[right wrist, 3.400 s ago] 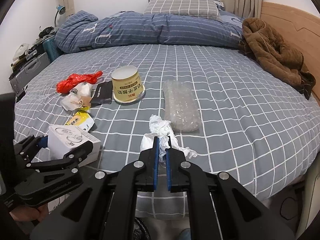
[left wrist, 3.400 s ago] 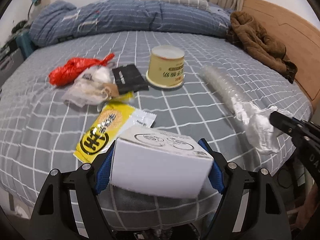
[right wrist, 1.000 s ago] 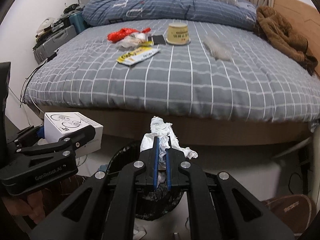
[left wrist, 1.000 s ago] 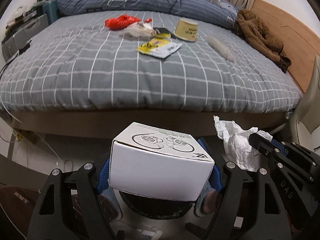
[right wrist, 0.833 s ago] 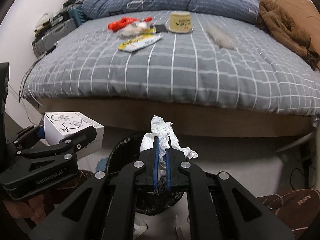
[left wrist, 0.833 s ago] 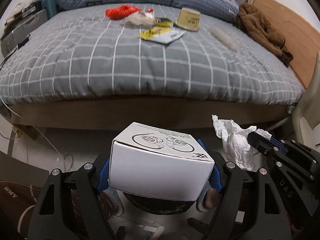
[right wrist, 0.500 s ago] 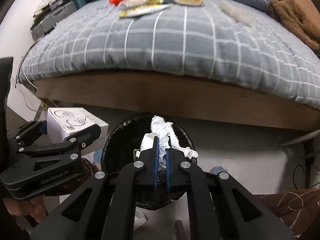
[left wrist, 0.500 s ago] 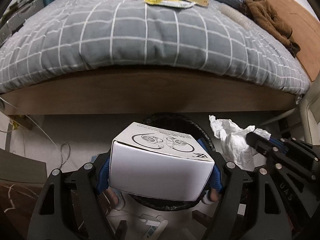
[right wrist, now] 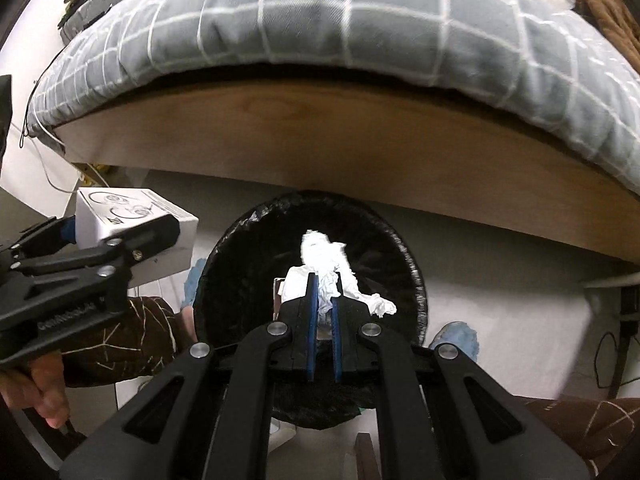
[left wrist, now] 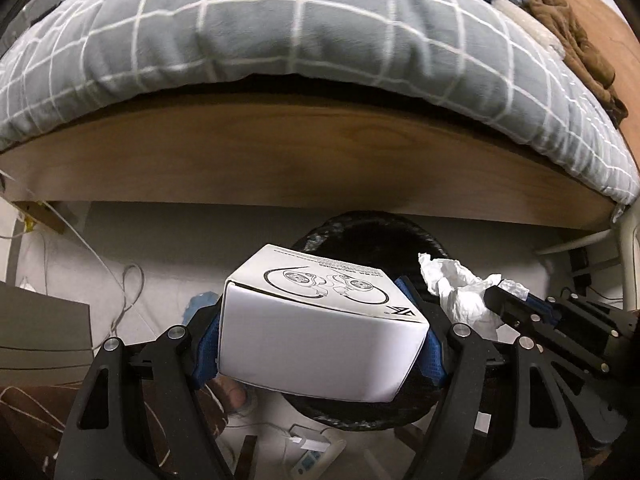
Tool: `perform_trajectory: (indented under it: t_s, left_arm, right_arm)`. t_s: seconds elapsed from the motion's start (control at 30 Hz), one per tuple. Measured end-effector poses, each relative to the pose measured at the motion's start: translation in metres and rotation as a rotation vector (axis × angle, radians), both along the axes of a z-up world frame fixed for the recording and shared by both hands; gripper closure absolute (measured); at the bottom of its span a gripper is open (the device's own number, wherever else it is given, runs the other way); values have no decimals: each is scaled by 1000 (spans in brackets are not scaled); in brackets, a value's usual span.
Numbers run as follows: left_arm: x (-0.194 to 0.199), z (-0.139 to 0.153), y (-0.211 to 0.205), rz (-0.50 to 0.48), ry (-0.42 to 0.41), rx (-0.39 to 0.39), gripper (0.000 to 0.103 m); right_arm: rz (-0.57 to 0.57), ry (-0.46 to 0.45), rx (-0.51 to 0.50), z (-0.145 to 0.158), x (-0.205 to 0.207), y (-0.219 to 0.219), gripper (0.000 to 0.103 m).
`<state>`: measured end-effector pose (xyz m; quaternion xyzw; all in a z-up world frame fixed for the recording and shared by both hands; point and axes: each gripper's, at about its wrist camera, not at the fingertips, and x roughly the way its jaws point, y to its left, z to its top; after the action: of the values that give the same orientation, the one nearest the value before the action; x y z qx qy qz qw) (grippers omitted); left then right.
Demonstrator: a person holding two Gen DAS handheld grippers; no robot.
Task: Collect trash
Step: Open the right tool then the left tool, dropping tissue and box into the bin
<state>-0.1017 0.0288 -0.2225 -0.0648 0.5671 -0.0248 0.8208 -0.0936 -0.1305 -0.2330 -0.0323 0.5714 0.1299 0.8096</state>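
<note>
Both grippers are pointed down at the bin [right wrist: 412, 280], a round black-lined one on the floor just in front of the bed [right wrist: 360, 40]. The left gripper [left wrist: 320, 344] has its blue pads clamped on the 2 sides of a white box [left wrist: 320, 340] with an earbuds drawing on top, jaws fairly wide because the box fills the gap. The box sits over the near left part of the bin's rim. The right gripper [right wrist: 322, 304] is pinched nearly all the way closed on a crumpled white tissue [right wrist: 320, 260], which sticks out past the tips right over the bin's dark opening. From the left camera, the tissue shows just right of the box. A hand [right wrist: 44, 392] grips the left gripper's handle at the lower left, with a brown patterned sleeve [right wrist: 132, 344] beside it.
</note>
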Motion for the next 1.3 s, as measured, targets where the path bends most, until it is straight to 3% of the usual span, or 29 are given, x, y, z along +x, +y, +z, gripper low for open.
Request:
perform_trajectory:
  t_s: [0.2,0.27,0.43,0.8,1.03,1.3]
  left_arm:
    - [-3,-11,22,35,28,6,29]
    - [-3,-12,26,43,34,9,29]
    - [-4,-15,30,50,46,10,29]
    - [4,-14,5,4,36,-10,29]
    - [9,-11,-29,-64,26,-5,29]
    - [10,-9,-58,-112,20,0,29]
  right_arm:
    - [35,34,6,-19,5,13,94]
    - [43,45,7,-22,7,18,89]
    - [40,44,2,-22,7,20,60]
    - [-53,-44,-20,-6,10,-15,19]
    - [-148,-88,-53,2,10,-53,10]
    - [-204,-108,-63,9,10,-81,10]
